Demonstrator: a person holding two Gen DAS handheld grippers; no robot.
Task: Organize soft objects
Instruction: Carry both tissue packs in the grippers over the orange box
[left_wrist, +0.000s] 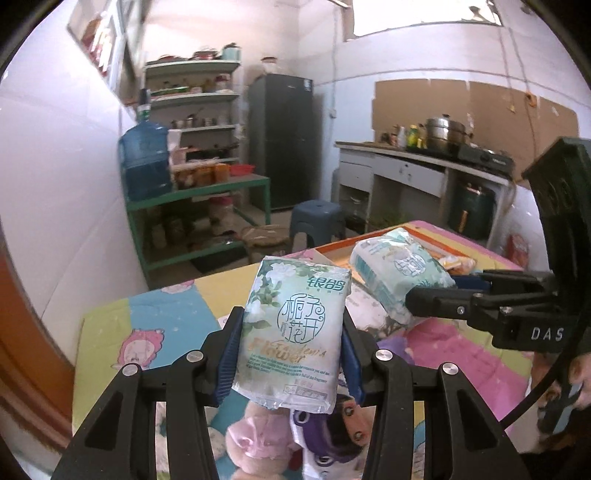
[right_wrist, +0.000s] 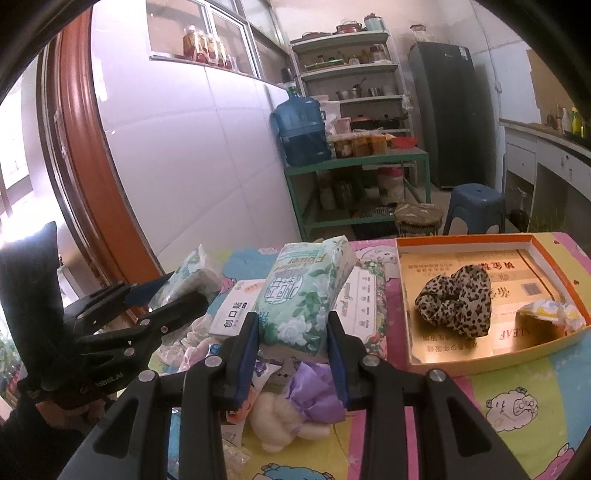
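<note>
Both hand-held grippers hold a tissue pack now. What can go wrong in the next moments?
1. The left hand-held gripper pinches its tissue pack low, so the soft pack may tilt or slip out.
2. The two grippers are close; the right hand-held gripper with its tissue pack may bump the other.
3. In the orange box the leopard scrunchie sits mid-floor, so a pack may land on it.
</note>
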